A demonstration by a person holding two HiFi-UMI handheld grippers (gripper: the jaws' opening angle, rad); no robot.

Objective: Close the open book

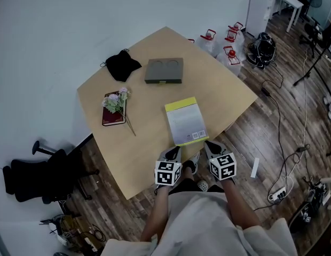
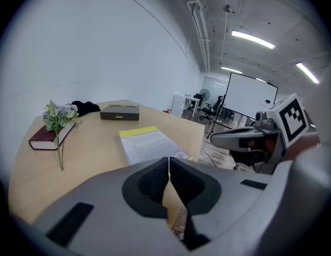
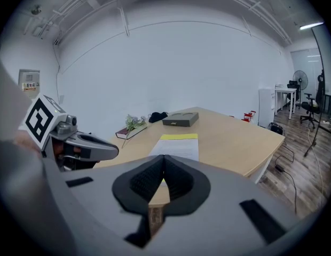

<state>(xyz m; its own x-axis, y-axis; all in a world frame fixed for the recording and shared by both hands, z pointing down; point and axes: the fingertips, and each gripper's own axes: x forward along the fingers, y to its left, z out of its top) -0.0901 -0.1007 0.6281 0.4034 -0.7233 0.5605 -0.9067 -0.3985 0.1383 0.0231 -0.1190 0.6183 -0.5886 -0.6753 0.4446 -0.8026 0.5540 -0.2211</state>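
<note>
A book (image 1: 186, 121) with a white cover and a yellow strip along its far edge lies flat and closed on the wooden table (image 1: 149, 153), near the front edge; a barcode shows at its near corner. It also appears in the left gripper view as the book (image 2: 149, 143) and in the right gripper view as the book (image 3: 179, 145). My left gripper (image 1: 172, 154) hovers just short of the book's near left corner, jaws shut and empty (image 2: 169, 167). My right gripper (image 1: 212, 148) sits by the near right corner, also shut with nothing between its pads (image 3: 164, 164).
A dark red book with a flower sprig (image 1: 113, 111) lies at the left, a black cloth (image 1: 121, 65) and a grey box (image 1: 164, 71) at the back. Red-capped jugs (image 1: 219, 44), cables and a power strip (image 1: 277, 193) lie on the floor right; a black chair (image 1: 37, 175) stands left.
</note>
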